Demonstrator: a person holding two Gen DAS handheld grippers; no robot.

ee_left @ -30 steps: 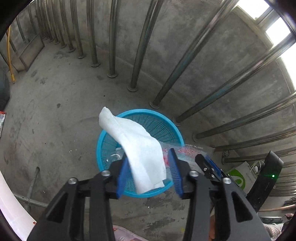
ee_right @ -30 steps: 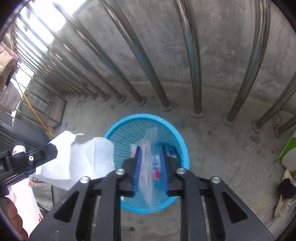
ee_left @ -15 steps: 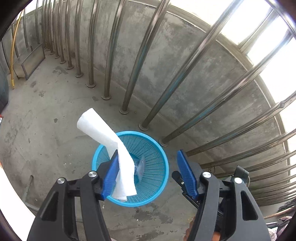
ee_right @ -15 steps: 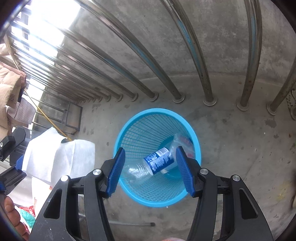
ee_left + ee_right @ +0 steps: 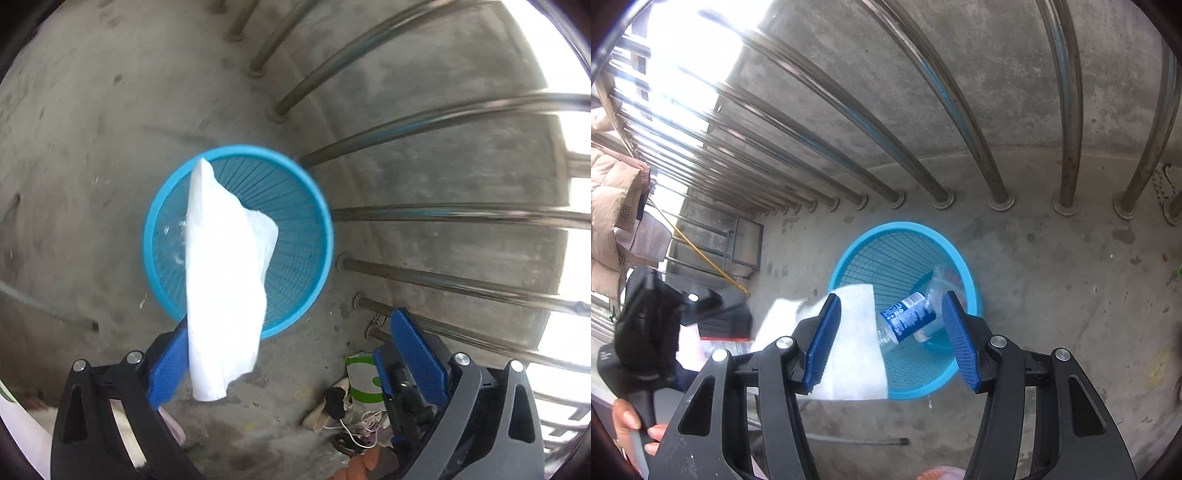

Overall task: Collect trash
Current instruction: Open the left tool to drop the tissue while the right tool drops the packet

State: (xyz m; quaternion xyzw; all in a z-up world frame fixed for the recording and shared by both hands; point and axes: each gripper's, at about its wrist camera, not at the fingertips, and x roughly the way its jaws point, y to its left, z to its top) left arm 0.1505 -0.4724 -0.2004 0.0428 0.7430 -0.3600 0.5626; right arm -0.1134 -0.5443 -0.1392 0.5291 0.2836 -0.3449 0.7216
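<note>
One blue mesh basket (image 5: 964, 266), one white paper towel (image 5: 221, 280), one plastic bottle (image 5: 908, 319), and perhaps one clear bag (image 5: 938, 284) beside it.

Trash over and inside a blue basket

A round blue mesh basket (image 5: 314, 192) stands upright on the concrete floor near the railing bars. A white tissue (image 5: 221, 280) hangs limp above its rim, lying against one blue pad. Inside lie a crushed clear plastic bottle (image 5: 905, 319) with a blue label and a clear plastic bag (image 5: 942, 278).
</note>
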